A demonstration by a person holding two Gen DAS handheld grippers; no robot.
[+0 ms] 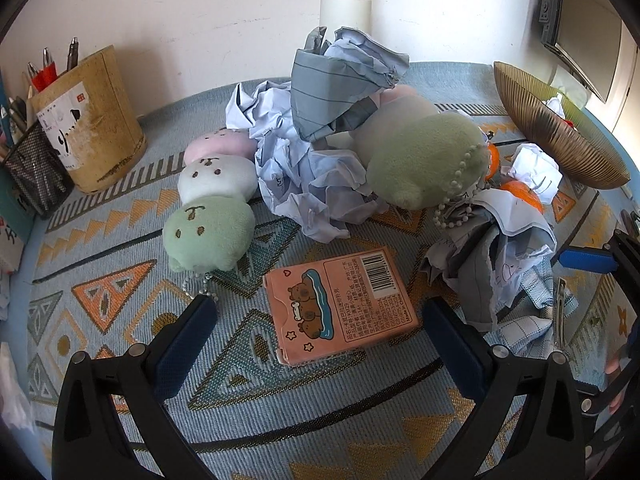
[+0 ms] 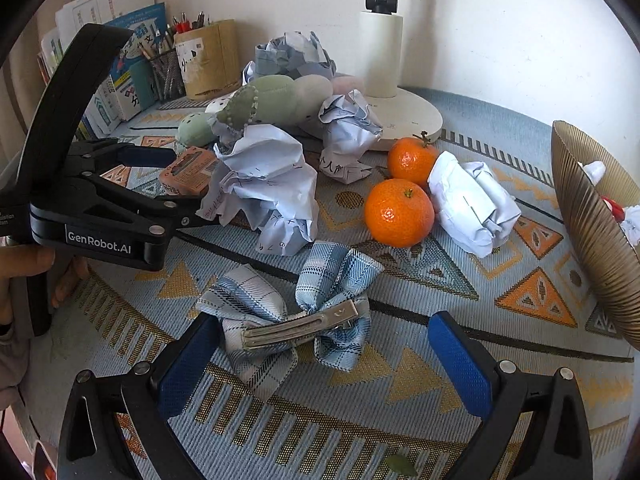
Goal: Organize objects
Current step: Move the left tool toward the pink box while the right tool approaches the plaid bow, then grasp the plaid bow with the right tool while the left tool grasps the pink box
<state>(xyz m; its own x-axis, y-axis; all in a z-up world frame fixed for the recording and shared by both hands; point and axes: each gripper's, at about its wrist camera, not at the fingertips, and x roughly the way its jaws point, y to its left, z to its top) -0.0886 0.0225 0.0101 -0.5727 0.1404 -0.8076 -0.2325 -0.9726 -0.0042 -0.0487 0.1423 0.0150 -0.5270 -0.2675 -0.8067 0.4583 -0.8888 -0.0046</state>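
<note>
The desk (image 2: 460, 364) wears a blue woven cloth with orange and gold triangles, pushed against a white wall. A white lamp (image 2: 380, 52) stands at the back, a ribbed gold bowl (image 2: 588, 216) tilts at the right edge, and a pen pot (image 1: 96, 120) sits at the left. Both grippers reach in low over the cloth, level with it. The left gripper (image 1: 320, 324), fingers spread wide, straddles the near end of a pink box (image 1: 340, 304) without touching it. The right gripper (image 2: 324, 348), fingers likewise apart, hovers around a plaid bow (image 2: 292, 312) with a metal clip. Crumpled paper (image 1: 304, 184) is heaped mid-desk among plush toys (image 1: 212, 208); two oranges (image 2: 400, 212) sit touching beside another paper wad.
</note>
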